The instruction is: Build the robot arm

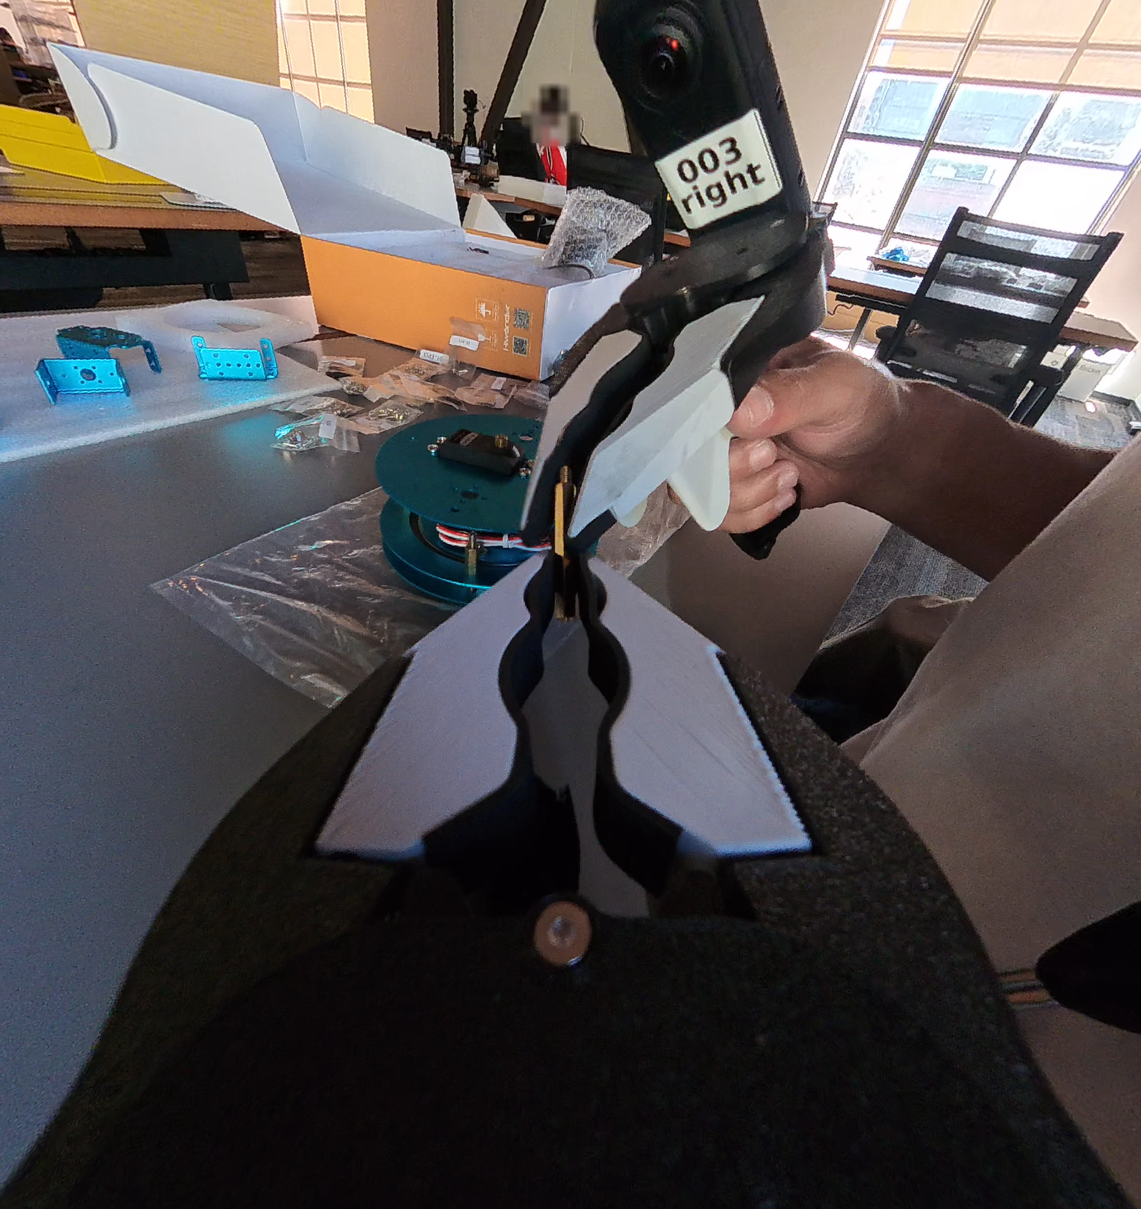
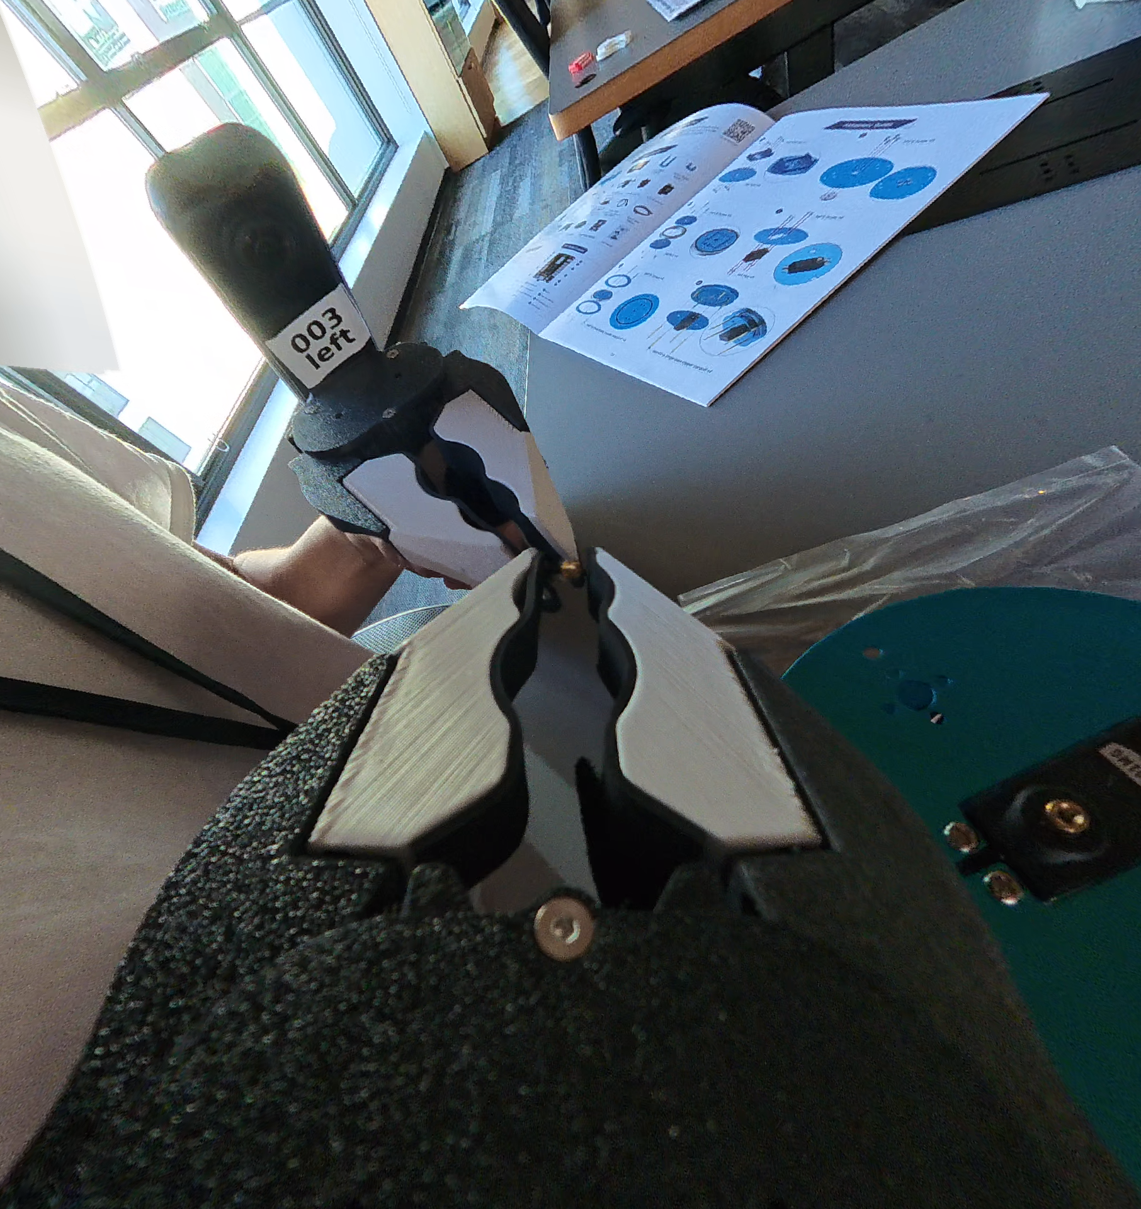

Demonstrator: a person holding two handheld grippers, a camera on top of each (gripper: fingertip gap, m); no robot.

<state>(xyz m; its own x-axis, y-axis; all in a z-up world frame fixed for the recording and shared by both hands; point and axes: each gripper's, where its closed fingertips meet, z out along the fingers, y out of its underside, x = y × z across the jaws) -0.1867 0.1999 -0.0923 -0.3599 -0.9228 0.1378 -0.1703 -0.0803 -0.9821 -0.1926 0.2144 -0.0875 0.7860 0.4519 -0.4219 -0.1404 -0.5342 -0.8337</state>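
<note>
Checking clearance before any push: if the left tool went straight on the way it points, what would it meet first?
The right tool, whose tips meet the left tool on the same brass standoff. The teal round base lies behind it, though depth is unclear.

**Brass standoff pinched from both ends**

A slim brass standoff (image 1: 562, 549) stands nearly upright in the air above the counter (image 1: 129, 589). The left gripper (image 1: 564, 592) clamps its lower end; the right gripper (image 1: 558, 497) closes on its upper end (only a brass tip (image 2: 573, 568) shows from the right wrist view). Just behind sits a teal disc assembly (image 1: 463, 504) carrying a black servo (image 1: 483, 451).
</note>
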